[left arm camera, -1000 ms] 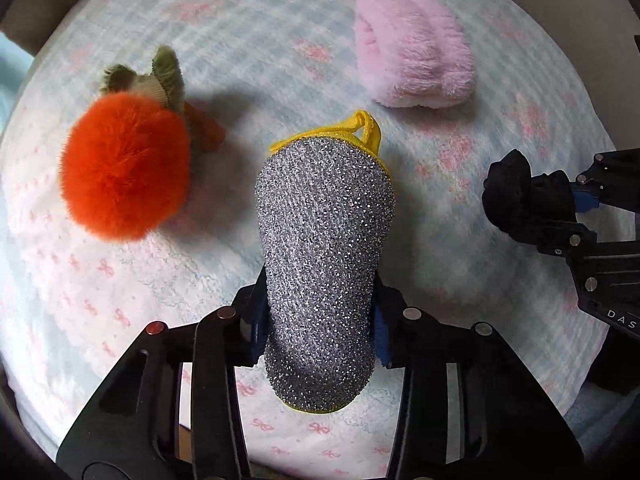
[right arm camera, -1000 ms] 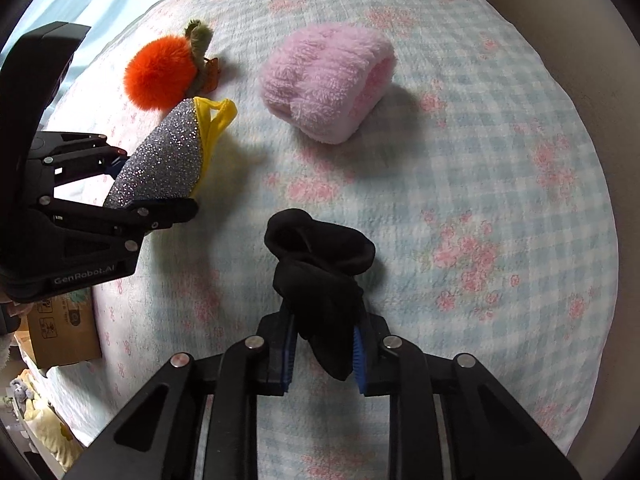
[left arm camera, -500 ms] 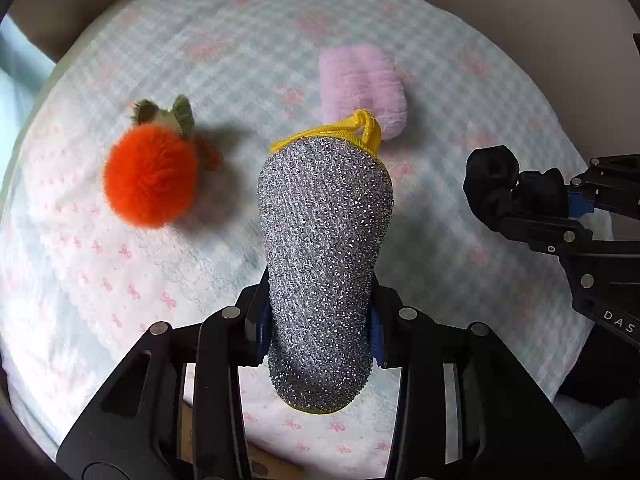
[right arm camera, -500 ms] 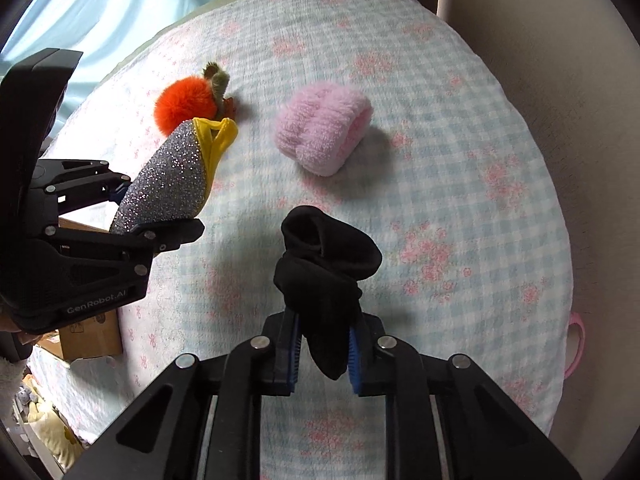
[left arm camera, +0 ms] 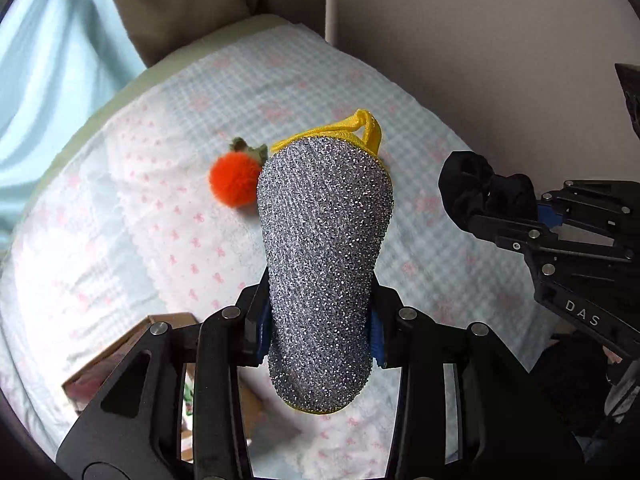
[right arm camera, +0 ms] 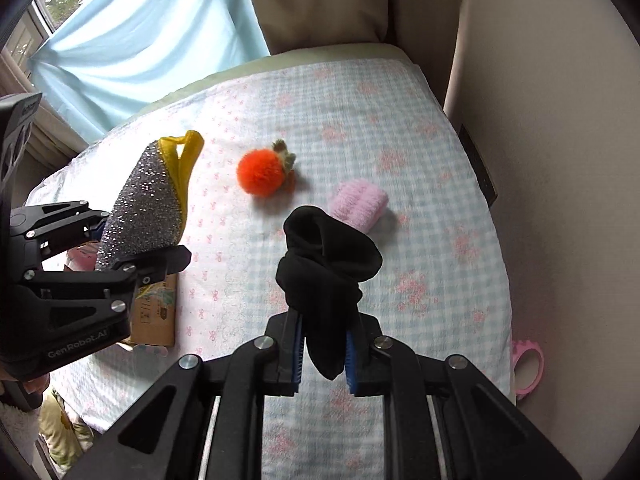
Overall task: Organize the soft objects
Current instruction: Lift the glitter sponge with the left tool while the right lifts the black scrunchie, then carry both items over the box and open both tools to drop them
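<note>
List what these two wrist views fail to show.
- Pink fuzzy roll: absent from the left wrist view, behind the silver scrubber.
- Cardboard box: mostly hidden by the left gripper; print unreadable.
- Pink ring: partly cut by the bed's edge.

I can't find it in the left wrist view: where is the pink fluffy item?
In the right wrist view the pink fluffy item lies on the bedspread, right of the orange pompom, just beyond the black sock.

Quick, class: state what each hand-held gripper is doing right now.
Left hand-held gripper: closed on the silver scouring pad.
Right hand-held gripper: closed on the black sock.
</note>
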`<state>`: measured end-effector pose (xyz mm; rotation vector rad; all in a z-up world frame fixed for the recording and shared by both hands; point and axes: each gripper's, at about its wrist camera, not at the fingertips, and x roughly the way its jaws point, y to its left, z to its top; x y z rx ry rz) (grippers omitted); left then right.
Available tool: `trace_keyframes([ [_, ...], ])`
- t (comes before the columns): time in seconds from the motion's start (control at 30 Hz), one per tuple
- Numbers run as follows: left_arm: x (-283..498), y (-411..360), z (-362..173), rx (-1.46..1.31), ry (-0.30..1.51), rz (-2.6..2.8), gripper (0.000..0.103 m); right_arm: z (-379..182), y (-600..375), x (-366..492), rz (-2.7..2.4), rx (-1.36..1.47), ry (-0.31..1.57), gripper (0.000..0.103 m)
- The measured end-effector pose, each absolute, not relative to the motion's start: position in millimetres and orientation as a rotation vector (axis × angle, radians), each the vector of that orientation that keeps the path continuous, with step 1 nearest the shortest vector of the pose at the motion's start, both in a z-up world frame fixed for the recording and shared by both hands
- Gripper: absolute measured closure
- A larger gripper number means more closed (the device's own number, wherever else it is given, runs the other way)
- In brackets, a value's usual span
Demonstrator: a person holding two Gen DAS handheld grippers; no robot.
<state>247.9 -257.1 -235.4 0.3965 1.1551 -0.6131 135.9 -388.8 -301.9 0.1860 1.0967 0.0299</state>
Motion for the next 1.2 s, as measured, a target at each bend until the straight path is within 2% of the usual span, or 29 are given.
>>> trace_keyframes([
  [0.27, 205, -169, -160, 0.240, 1.083, -0.488, 0.069, -237, -330, 122, 0.110, 0.113, 1.013, 0.088],
  [0.5, 169, -75, -132, 0.148, 1.043, -0.411, 0.069, -193, -255, 111, 0.156, 0.090, 0.929, 0.088],
  [0.83, 157, 56, -146, 0.109, 1.037, -0.362, 0.069, -194, -126, 121, 0.233, 0.124, 0.932, 0.088],
  [1.2, 193, 156, -213, 0.114, 1.159, -0.340, 0.069, -237, -25, 165, 0.253, 0.175, 1.058, 0.088],
])
